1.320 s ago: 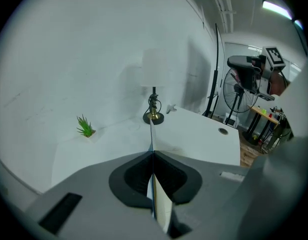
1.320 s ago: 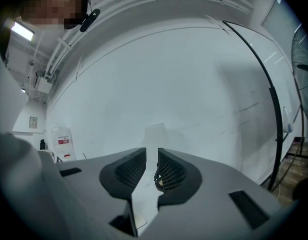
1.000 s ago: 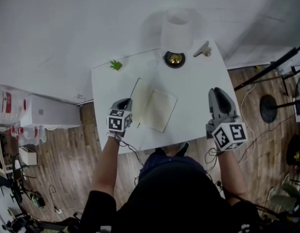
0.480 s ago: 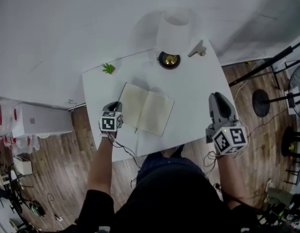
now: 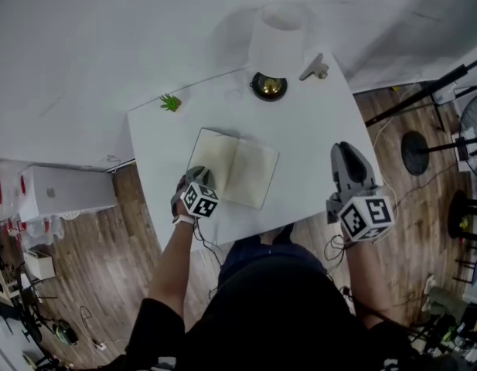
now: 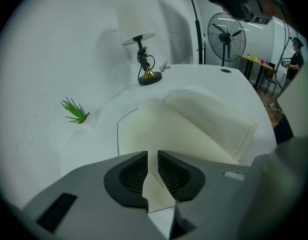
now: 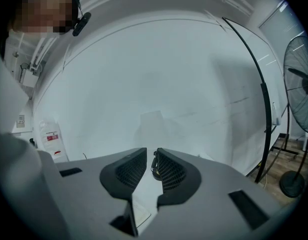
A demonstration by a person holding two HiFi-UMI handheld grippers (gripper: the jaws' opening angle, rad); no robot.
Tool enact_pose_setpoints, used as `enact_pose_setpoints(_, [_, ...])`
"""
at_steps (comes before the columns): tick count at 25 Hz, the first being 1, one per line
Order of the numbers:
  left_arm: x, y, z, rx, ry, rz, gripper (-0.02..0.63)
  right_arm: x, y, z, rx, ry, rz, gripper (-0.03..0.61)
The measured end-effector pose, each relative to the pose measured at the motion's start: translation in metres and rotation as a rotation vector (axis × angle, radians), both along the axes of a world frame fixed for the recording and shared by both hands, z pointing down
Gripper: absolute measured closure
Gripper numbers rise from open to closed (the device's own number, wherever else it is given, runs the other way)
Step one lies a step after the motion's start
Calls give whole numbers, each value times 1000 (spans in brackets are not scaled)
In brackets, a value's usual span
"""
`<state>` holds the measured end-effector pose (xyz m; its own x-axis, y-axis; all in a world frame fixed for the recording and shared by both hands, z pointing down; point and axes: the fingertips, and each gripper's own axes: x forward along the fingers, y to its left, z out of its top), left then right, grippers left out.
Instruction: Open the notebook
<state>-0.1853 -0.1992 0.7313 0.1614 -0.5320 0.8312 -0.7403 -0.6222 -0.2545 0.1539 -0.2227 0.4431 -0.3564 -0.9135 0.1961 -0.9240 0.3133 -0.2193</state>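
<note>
The notebook (image 5: 236, 168) lies open and flat on the white table (image 5: 315, 118), with cream pages on both sides. In the left gripper view the notebook (image 6: 193, 126) fills the middle, lined on its right page. My left gripper (image 5: 196, 176) hovers at the notebook's near left corner and points down at the page. Its jaws (image 6: 153, 156) have just been opening; a narrow gap shows, with nothing between the pads. My right gripper (image 5: 345, 147) hangs over the table's right front edge, away from the notebook. It is slightly open (image 7: 152, 158) and empty.
At the table's far edge stands a lamp (image 5: 270, 83) with a white shade. A small green plant (image 5: 170, 103) sits at the far left corner, a small metal object (image 5: 317, 69) at the far right. A standing fan (image 6: 226, 34) and stands (image 5: 424, 149) are on the wooden floor to the right.
The notebook's left cover, raised a second ago, now lies flat. My left gripper has let it go and sunk toward the notebook's near left corner. The right gripper has stayed put.
</note>
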Motion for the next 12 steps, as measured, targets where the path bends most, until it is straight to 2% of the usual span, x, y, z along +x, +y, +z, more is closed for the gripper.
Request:
enact_pose_setpoints(5, [28, 11, -34, 49, 101, 69, 551, -4, 0, 3, -9, -12, -9, 509])
enact_pose_setpoints(8, [45, 23, -42, 29, 152, 113, 551, -9, 3, 7, -22, -23, -18, 512])
enact_pose_setpoints(10, [52, 26, -43, 5, 235, 86, 551, -12, 3, 8, -31, -30, -28, 512])
enact_pose_setpoints(12, [58, 22, -49, -13, 375, 22, 551, -13, 1, 7, -32, -42, -37, 514])
